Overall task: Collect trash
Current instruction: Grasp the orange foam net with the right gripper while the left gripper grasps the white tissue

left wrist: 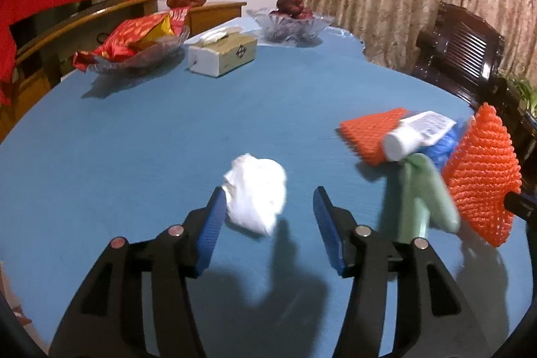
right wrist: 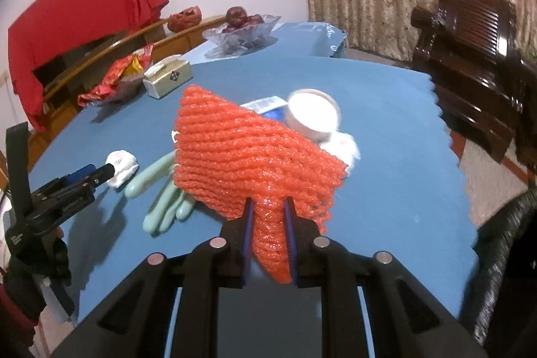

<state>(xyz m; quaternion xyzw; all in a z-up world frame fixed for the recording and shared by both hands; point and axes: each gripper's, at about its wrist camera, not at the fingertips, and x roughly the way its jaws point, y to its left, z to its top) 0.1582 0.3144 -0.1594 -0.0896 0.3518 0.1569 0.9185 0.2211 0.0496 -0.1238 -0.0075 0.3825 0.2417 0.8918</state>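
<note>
A crumpled white tissue lies on the blue table between the fingers of my left gripper. This gripper is open; the tissue rests against the left pad and stays clear of the right one. My right gripper is shut on an orange foam net, held up above the table. Under and behind the net lie a pale green glove, a white tube, a second orange net, something blue and another white wad. The left gripper shows at the tissue.
At the table's far side stand a tissue box, a glass bowl with red snack packets and a glass bowl of dark fruit. A dark wooden chair stands off the right edge, before a curtain.
</note>
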